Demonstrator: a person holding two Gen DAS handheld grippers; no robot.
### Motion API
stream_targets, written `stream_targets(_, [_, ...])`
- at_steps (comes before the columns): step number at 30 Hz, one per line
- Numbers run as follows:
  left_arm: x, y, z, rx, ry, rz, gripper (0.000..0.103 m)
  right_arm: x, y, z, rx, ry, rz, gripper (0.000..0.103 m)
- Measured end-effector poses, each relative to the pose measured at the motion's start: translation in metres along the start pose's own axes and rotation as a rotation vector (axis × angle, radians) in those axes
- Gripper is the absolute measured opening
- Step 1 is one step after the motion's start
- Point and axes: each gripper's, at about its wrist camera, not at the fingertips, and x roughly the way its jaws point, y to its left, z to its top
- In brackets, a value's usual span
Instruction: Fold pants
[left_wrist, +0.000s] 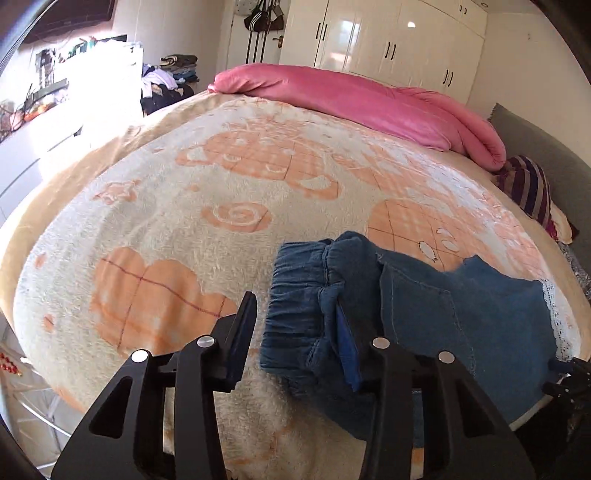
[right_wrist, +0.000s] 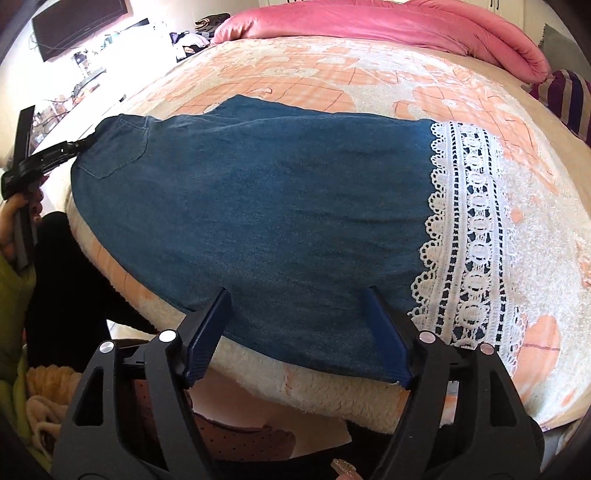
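The left gripper (left_wrist: 295, 332) stands part open at the gathered waistband (left_wrist: 295, 295) of the pants (right_wrist: 258, 206); one finger (left_wrist: 243, 332) is clear on the blanket (left_wrist: 147, 206), the other is tucked into the folds, and nothing looks pinched. The pants lie flat along the near edge of the bed, waistband left, lace hem (right_wrist: 472, 236) right. The right gripper (right_wrist: 299, 332) is wide open over the near edge of the leg, both fingers (right_wrist: 210, 332) apart with cloth between but no grip. The risks, as I judge them: the left closing on one layer only, so the waistband unrolls; the right catching blanket pile with the denim; or the pants sliding off the edge.
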Motion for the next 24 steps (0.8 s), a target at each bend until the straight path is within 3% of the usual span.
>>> stream_targets(4, [0.004,0.001,-0.002,0.003,0.026,0.009,0.045,0.0,0.001,-0.001,0.001,-0.001,0.003,0.073])
stream_targets(6, [-0.005,0.002,-0.002,-0.002,0.002,0.028,0.052,0.0,0.002,0.0,0.005,-0.002,0.005,0.073])
stream_targets(10, [-0.029,-0.007,-0.002,0.037,-0.078,0.059,0.052,-0.007,0.003,-0.001,0.005,-0.035,-0.015,0.073])
stream_targets(12, [-0.043,-0.02,-0.002,0.066,-0.116,0.043,0.052,-0.011,0.005,0.001,0.008,-0.06,-0.011,0.073])
stream_targets(14, [-0.05,-0.041,-0.003,0.112,-0.121,-0.02,0.052,-0.016,0.009,0.005,-0.001,-0.09,0.006,0.073])
stream_targets(16, [-0.048,-0.066,-0.007,0.158,-0.093,-0.091,0.065,-0.017,0.015,0.009,-0.02,-0.104,0.012,0.073])
stream_targets(19, [-0.033,-0.107,-0.022,0.237,-0.025,-0.206,0.065,-0.011,0.021,0.013,-0.031,-0.099,0.023,0.073])
stream_targets(22, [-0.012,-0.139,-0.044,0.362,0.06,-0.196,0.065,0.007,0.02,0.009,-0.008,-0.031,0.019,0.073])
stream_targets(24, [0.005,-0.147,-0.059,0.435,0.127,-0.14,0.066,0.013,0.02,0.004,-0.007,-0.017,0.012,0.073])
